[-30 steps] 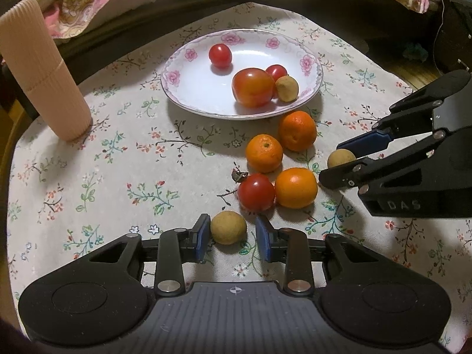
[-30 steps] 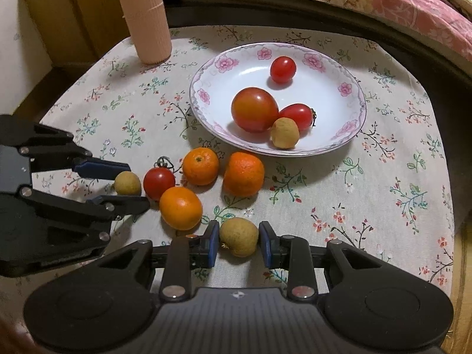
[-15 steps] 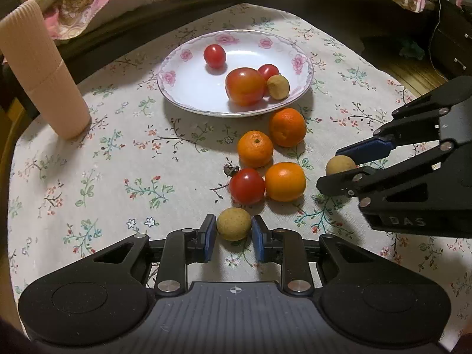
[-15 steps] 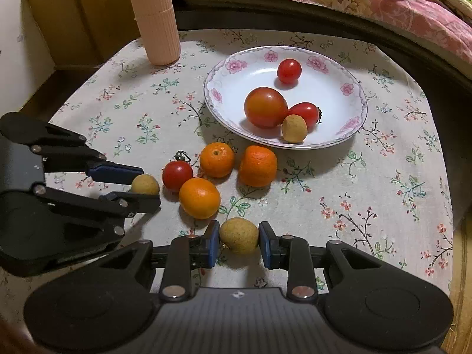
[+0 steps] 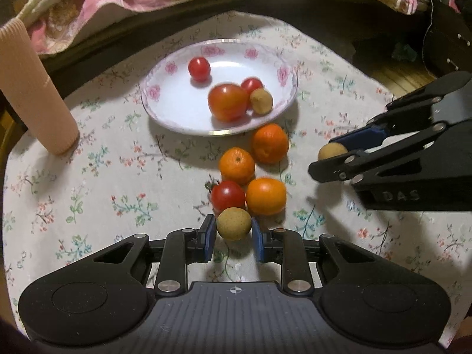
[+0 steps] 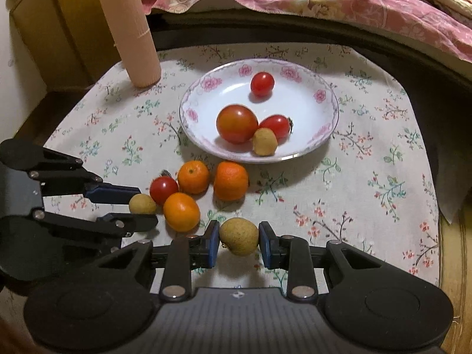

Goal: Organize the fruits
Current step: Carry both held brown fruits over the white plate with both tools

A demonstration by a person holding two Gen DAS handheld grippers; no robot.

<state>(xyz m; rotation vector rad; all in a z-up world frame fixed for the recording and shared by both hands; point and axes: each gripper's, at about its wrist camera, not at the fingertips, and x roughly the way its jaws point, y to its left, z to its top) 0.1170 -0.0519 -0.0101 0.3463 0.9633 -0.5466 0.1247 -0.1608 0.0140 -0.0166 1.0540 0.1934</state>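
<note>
Holding one small tan fruit in each gripper

Round table, floral cloth (image 6: 368,194), pink bedding (image 6: 339,3) behind, ribbed beige cylinder (image 6: 131,34) upright at the far left. Plate (image 6: 306,100) carries three tomatoes and a tan fruit. Three oranges and a tomato (image 6: 163,189) sit in a cluster on the cloth near the plate. Left gripper (image 5: 233,234) is clamped on a tan fruit (image 5: 234,224) beside that cluster. Right gripper (image 6: 239,243) is clamped on another (image 6: 239,236), clear of the cloth.
</note>
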